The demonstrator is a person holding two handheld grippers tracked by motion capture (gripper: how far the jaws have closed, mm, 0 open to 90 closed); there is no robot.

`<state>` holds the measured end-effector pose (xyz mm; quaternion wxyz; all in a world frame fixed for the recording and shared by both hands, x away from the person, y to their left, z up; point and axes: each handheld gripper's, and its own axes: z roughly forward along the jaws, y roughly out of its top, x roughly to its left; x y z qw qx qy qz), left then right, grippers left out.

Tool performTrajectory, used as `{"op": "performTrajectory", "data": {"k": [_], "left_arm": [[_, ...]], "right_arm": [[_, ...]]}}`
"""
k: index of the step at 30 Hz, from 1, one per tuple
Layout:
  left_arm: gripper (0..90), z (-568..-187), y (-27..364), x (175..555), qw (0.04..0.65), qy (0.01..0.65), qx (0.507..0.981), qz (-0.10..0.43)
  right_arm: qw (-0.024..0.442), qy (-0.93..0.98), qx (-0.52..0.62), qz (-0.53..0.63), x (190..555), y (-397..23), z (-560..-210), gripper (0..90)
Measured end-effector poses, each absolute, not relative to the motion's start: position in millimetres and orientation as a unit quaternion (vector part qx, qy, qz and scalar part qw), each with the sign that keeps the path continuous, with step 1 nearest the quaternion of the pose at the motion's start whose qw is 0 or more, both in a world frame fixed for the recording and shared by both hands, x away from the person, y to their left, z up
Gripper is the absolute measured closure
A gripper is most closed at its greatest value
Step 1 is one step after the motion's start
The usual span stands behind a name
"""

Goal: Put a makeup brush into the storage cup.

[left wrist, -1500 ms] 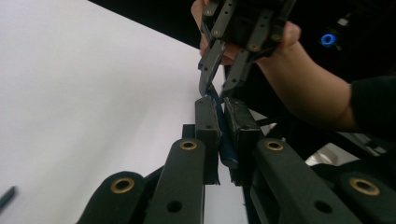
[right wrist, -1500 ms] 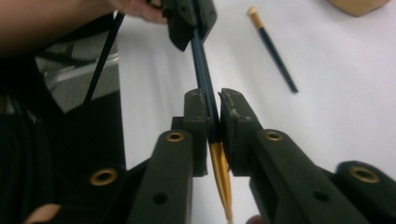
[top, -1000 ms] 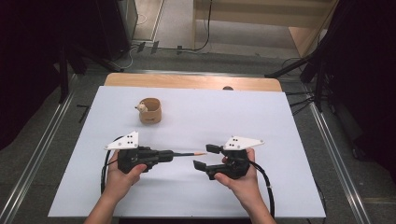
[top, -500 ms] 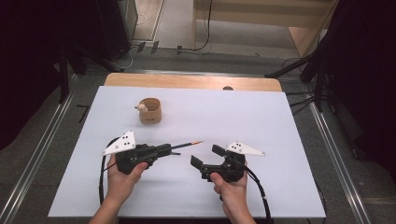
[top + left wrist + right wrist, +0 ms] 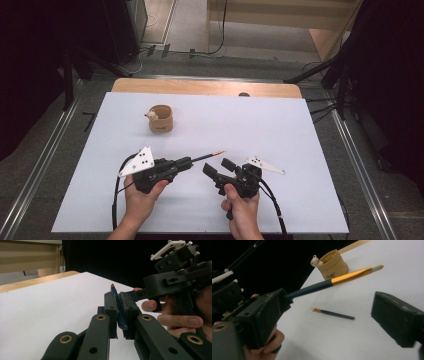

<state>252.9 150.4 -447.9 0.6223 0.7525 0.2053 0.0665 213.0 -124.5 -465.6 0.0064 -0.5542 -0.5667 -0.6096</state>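
My left gripper (image 5: 186, 163) is shut on a dark blue brush (image 5: 206, 157) with a gold ferrule and a pale tip, which points right and slightly away from me. In the left gripper view the pads (image 5: 111, 306) clamp the brush handle (image 5: 119, 317). My right gripper (image 5: 218, 167) faces left just under the brush tip; its jaws have just been closing and stand apart with nothing between them. The right gripper view shows one of its pads (image 5: 395, 315), the held brush (image 5: 342, 277) and a second brush (image 5: 333, 313) lying flat on the table. A tan cup (image 5: 160, 119) stands beyond.
The white table top (image 5: 280, 130) has a wooden strip (image 5: 205, 87) along its far edge. The tan cup (image 5: 332, 265) carries a small animal figure on its rim. Cables trail from both grippers toward the near edge. Metal rails run along both sides of the table.
The brush tip has swung away from the right gripper's jaws toward the far side. My right gripper has sunk a little toward the near edge, and my left hand has shifted slightly.
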Motion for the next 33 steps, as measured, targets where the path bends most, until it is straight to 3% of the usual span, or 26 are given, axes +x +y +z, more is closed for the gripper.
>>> {"op": "performTrajectory", "data": {"k": [11,18,20,21,22,23,24,25,26,30,33], "left_arm": [[85.4,-456,135,244,0.618,0.202,0.756,0.076],[85.4,-458,130,242,0.615,0.198,0.759,0.08],[85.5,-458,127,240,0.61,0.187,0.767,0.075],[85.4,-458,127,240,0.61,0.187,0.767,0.075],[85.0,-461,125,244,0.601,0.19,0.775,0.05],[83.5,-461,125,244,0.601,0.19,0.775,0.05],[72.1,-464,125,247,0.604,0.191,0.773,0.029],[72.1,-466,125,247,0.607,0.19,0.771,0.024],[58.4,-465,125,247,0.601,0.193,0.775,0.028],[50.5,-462,124,247,0.598,0.196,0.776,0.024],[49.4,-461,123,248,0.593,0.202,0.779,0.022]], "right_arm": [[0.06,-0.504,-0.581,-0.636,218,-136,-477,45.9],[0.12,-0.464,-0.596,-0.644,222,-140,-486,52.4],[0.127,-0.456,-0.6,-0.645,223,-143,-489,62.4],[0.127,-0.456,-0.6,-0.645,223,-143,-489,62.4],[0.151,-0.439,-0.578,-0.671,224,-147,-493,74.7],[0.151,-0.439,-0.578,-0.671,224,-147,-493,74.7],[0.152,-0.438,-0.567,-0.681,225,-152,-494,84.1],[0.152,-0.438,-0.567,-0.681,225,-152,-494,84.1],[0.125,-0.449,-0.553,-0.691,224,-155,-492,84.2],[0.077,-0.485,-0.53,-0.691,221,-154,-482,84.3],[0.031,-0.523,-0.506,-0.685,217,-148,-470,84.3]]}}
